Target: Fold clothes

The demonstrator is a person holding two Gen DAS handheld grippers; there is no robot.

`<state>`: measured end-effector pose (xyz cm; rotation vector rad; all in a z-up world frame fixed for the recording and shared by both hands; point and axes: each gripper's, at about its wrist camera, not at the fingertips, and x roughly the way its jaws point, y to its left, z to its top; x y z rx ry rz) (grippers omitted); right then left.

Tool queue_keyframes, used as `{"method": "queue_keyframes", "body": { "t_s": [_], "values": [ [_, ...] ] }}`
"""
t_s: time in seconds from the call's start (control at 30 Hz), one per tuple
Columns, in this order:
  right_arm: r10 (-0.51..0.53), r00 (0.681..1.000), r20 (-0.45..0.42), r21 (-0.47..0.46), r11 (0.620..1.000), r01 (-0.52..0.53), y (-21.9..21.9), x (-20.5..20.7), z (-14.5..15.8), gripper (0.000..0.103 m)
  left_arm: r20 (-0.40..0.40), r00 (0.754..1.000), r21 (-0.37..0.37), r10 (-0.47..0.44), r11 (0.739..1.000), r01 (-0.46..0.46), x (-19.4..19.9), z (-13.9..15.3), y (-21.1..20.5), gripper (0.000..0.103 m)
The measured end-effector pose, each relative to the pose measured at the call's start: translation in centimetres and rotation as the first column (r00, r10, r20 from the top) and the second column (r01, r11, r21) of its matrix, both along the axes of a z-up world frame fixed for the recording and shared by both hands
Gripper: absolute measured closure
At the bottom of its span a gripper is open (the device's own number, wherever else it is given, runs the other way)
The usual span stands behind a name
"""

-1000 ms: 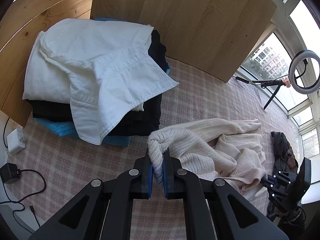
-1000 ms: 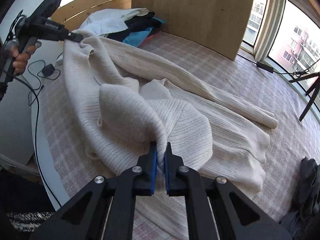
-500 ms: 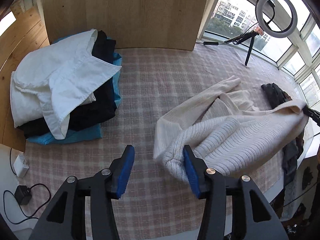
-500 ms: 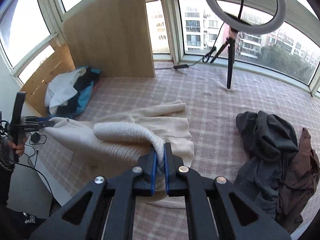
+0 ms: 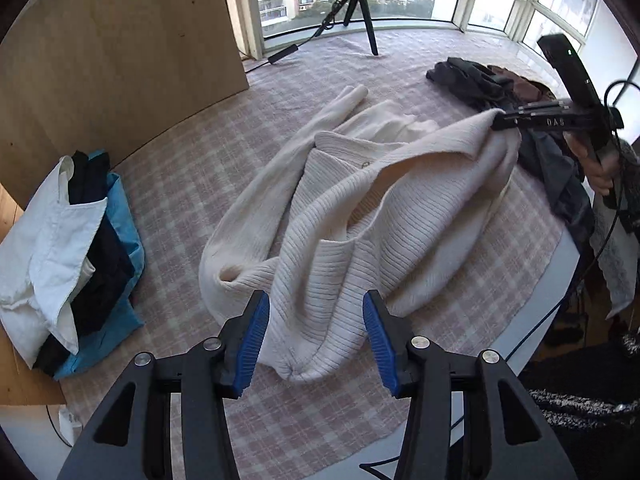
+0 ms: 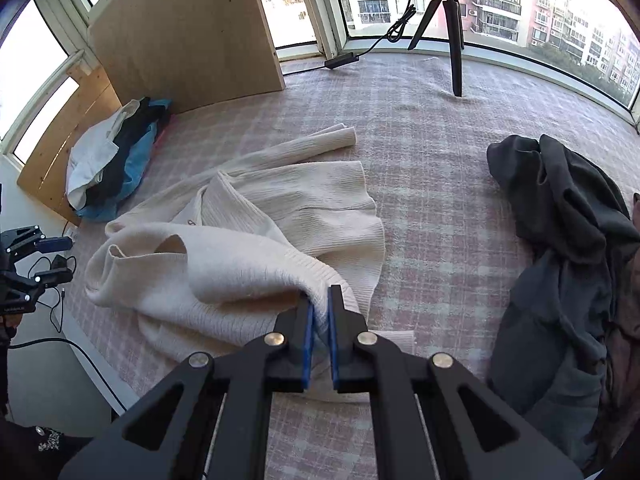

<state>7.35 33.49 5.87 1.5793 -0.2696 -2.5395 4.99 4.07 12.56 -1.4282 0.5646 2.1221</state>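
Left tool: its blue-padded fingers are standing wide apart, gripping nothing, hovering just above the near hem of the sweater.
Right tool: its fingers are pressing together on a fold of the sweater's ribbed edge, lifting that edge off the tabletop; in the left wrist view the same tool is showing far ahead to the right, with knit bunched at its tips.
Sweater: a cream ribbed knit is lying crumpled directly ahead of the left tool, one sleeve stretching away toward the tripod, one edge rising up to the right tool.
Sweater from the right wrist: it is spreading ahead and to the left of the right tool, with a sleeve cuff pointing away.
Tabletop: a pink checked cloth is covering it beneath the sweater.
Folded pile: white, black and blue garments are sitting stacked well to the left of the left tool, against a wooden panel.
Dark clothes: a grey heap is lying to the right of the right tool, apart from the sweater.
Tripod: it is standing far ahead by the windows.
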Motion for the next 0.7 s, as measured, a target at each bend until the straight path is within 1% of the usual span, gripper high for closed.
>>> {"method": "queue_keyframes", "body": {
  "t_s": [0.03, 0.13, 0.27, 0.37, 0.47, 0.5, 0.53, 0.57, 0.6, 0.67, 0.7],
  "values": [
    [0.003, 1.000, 0.003, -0.001, 1.000, -0.003, 0.0, 0.0, -0.1, 0.096, 0.008, 1.000, -0.021, -0.001, 1.000, 0.002, 0.0, -0.8, 0.4, 0.057],
    [0.003, 1.000, 0.017, -0.009, 1.000, -0.003, 0.1, -0.1, -0.4, 0.096, 0.063, 0.998, -0.015, -0.005, 1.000, 0.005, -0.2, -2.6, 0.5, 0.057],
    [0.000, 1.000, 0.026, -0.010, 1.000, 0.001, 0.3, -0.1, -0.5, 0.096, 0.072, 0.997, -0.007, -0.002, 1.000, 0.002, -0.8, -3.5, 0.5, 0.057],
    [0.007, 0.999, 0.031, -0.005, 1.000, -0.007, 0.1, -0.2, -0.6, 0.096, 0.065, 0.998, -0.023, 0.008, 1.000, -0.007, -1.9, -4.0, 0.3, 0.057],
    [0.018, 0.999, 0.039, -0.004, 1.000, -0.017, 0.0, -0.4, -0.9, 0.096, 0.083, 0.997, -0.040, -0.007, 0.999, 0.011, -2.8, -4.9, 0.0, 0.057],
    [0.017, 0.999, 0.041, -0.004, 1.000, -0.017, 0.0, -0.5, -1.0, 0.096, 0.110, 0.994, -0.028, -0.003, 1.000, 0.006, -3.1, -5.2, -0.1, 0.060],
    [0.014, 0.999, 0.043, -0.004, 1.000, -0.014, 0.0, -0.6, -1.2, 0.096, 0.141, 0.990, -0.010, 0.005, 1.000, -0.003, -3.4, -5.5, -0.3, 0.080],
    [0.009, 0.999, 0.043, -0.007, 1.000, -0.009, 0.1, -0.7, -1.4, 0.096, 0.173, 0.985, 0.007, 0.011, 1.000, -0.013, -3.7, -5.8, -0.6, 0.095],
    [0.003, 0.999, 0.041, -0.013, 1.000, -0.002, 0.1, -0.7, -1.4, 0.096, 0.186, 0.982, 0.022, 0.022, 0.999, -0.026, -4.0, -5.6, -0.8, 0.096],
    [-0.010, 1.000, 0.007, -0.012, 1.000, 0.010, 0.1, -0.6, -0.1, 0.096, 0.134, 0.990, 0.056, 0.034, 0.998, -0.042, -4.5, -2.3, -1.3, 0.097],
    [-0.018, 0.999, -0.027, -0.013, 1.000, 0.018, 0.2, -0.5, 1.3, 0.097, 0.104, 0.994, 0.073, 0.040, 0.996, -0.048, -4.8, -0.4, -1.5, 0.097]
  ]
}}
